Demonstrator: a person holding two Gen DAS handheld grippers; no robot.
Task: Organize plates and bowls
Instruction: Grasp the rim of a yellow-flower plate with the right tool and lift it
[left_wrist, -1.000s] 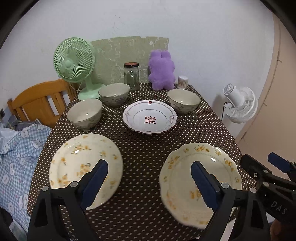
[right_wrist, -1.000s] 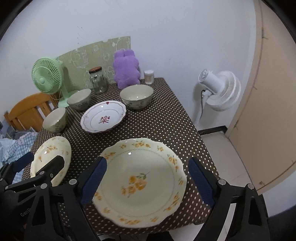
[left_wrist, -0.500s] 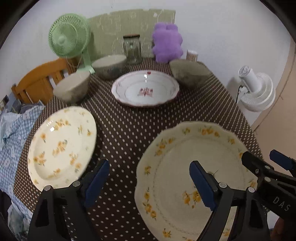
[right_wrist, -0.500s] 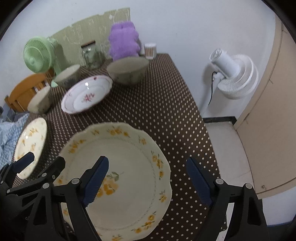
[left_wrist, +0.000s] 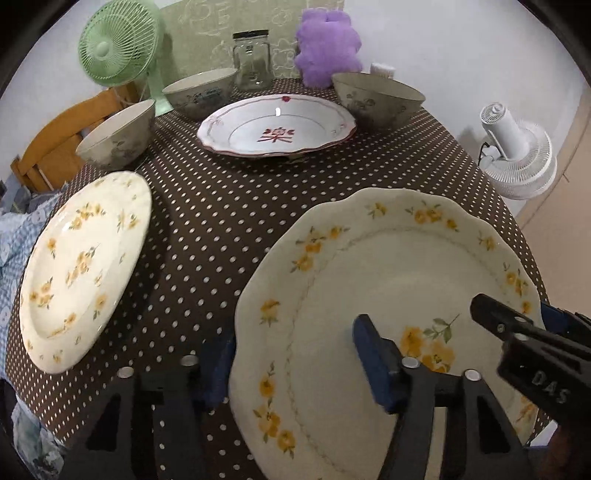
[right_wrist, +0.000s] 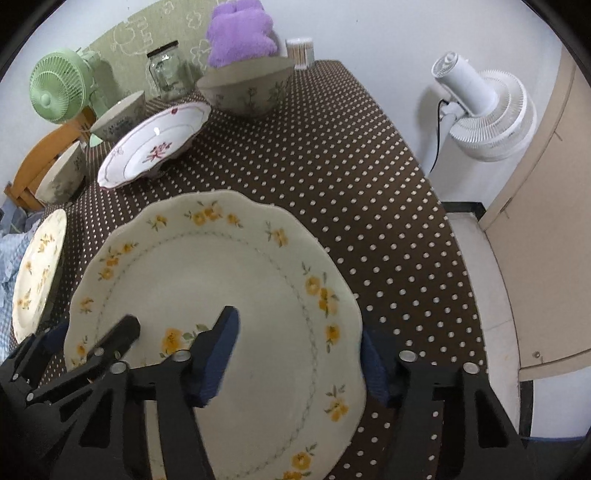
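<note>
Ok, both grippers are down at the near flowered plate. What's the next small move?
Probably close both a little further until the pads pinch the rim, before any lift. The left gripper straddles the flowered plate's left rim, the right gripper its right rim, each with one finger over the plate and one outside. Both jaws have just been closing, but no pad seems to press yet.

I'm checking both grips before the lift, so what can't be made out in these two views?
- Left gripper: its outer finger sits below the near plate rim; contact is hidden in the left view.
- Right gripper: its outer finger is likewise behind the rim in the right view.
- Near plate's front edge: cut off by the frame and the grippers.
- Far plate: clipped in the right view.
- Cup: mostly behind a bowl.
</note>
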